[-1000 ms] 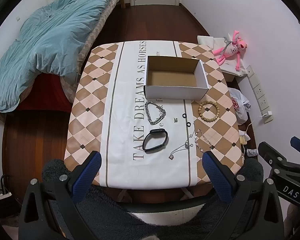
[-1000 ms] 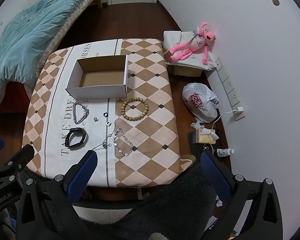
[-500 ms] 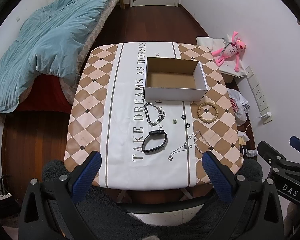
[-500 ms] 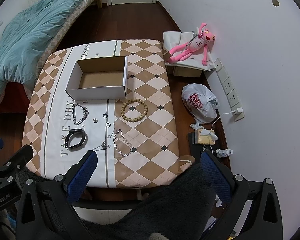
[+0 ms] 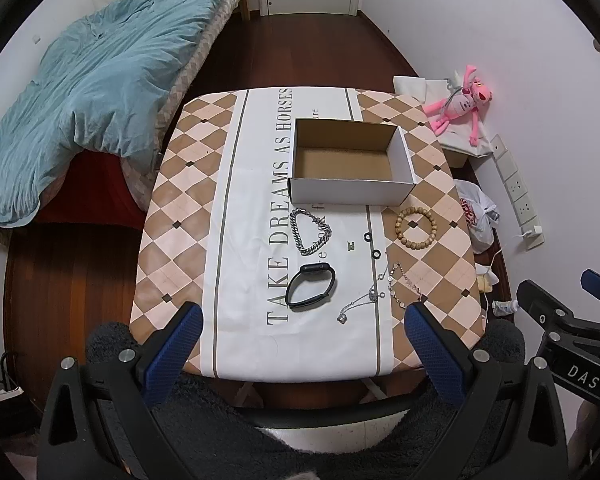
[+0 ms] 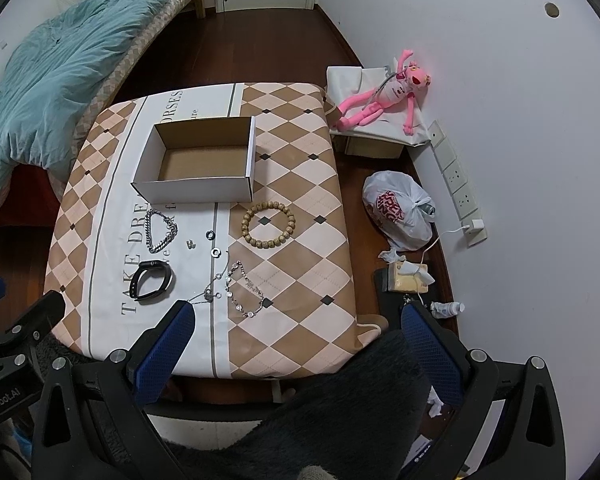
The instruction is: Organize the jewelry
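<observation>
An empty white cardboard box [image 5: 350, 160] [image 6: 198, 160] stands on the checked tablecloth [image 5: 180, 208] [image 6: 300, 152]. In front of it lie a silver chain bracelet [image 5: 310, 231] [image 6: 161, 229], a black wristband [image 5: 311, 286] [image 6: 151, 280], a wooden bead bracelet [image 5: 415, 227] [image 6: 268, 225], two small black rings [image 5: 367, 236] [image 6: 210, 235], a thin pendant necklace [image 5: 360, 300] [image 6: 210, 292] and a crystal bracelet [image 5: 404, 286] [image 6: 244, 290]. My left gripper [image 5: 300, 330] and right gripper [image 6: 296, 330] are open and empty, high above the table's near edge.
A bed with a blue duvet [image 5: 88, 80] lies to the left. A pink plush toy [image 6: 380, 98], a white plastic bag [image 6: 396, 210] and wall sockets [image 6: 456, 176] are on the right. A dark fluffy chair back [image 5: 300, 420] is below the grippers.
Both grippers have risen and drawn back slightly, so the table looks a little smaller and farther. Nothing on the table has moved.
</observation>
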`<state>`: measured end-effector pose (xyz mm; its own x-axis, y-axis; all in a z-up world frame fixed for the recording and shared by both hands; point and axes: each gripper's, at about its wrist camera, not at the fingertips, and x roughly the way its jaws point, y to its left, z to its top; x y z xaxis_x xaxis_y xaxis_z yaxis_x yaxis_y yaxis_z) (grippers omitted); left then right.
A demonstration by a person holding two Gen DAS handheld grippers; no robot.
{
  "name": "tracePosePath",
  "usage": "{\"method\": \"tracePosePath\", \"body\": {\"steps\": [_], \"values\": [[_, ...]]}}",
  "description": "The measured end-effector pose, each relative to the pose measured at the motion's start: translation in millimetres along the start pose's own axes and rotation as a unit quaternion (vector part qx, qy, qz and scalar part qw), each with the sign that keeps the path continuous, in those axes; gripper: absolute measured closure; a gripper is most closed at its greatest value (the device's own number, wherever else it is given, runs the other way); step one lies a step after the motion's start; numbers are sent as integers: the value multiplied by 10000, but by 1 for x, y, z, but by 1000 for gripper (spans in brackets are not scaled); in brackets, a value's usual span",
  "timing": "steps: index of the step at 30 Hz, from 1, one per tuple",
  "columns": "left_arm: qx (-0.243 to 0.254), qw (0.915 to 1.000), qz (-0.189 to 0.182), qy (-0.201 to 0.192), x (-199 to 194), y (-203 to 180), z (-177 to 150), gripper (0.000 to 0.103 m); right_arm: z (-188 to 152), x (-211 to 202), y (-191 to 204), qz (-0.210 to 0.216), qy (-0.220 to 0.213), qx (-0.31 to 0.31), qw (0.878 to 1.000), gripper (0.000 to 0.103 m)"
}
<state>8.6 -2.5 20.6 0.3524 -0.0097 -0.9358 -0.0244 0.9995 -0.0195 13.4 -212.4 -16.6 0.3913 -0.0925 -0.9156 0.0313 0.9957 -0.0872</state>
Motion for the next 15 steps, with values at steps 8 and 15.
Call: {"method": "tracePosePath", "body": {"steps": [8,15], "values": [[-7,10000,-7,-6,-2,1,1,0,-1,-1,1,1,-7,-4,10000,0],[-8,10000,-6,-26,-2,2,-1,0,10,-7,-2,6,-15,-6,10000,0]]}}
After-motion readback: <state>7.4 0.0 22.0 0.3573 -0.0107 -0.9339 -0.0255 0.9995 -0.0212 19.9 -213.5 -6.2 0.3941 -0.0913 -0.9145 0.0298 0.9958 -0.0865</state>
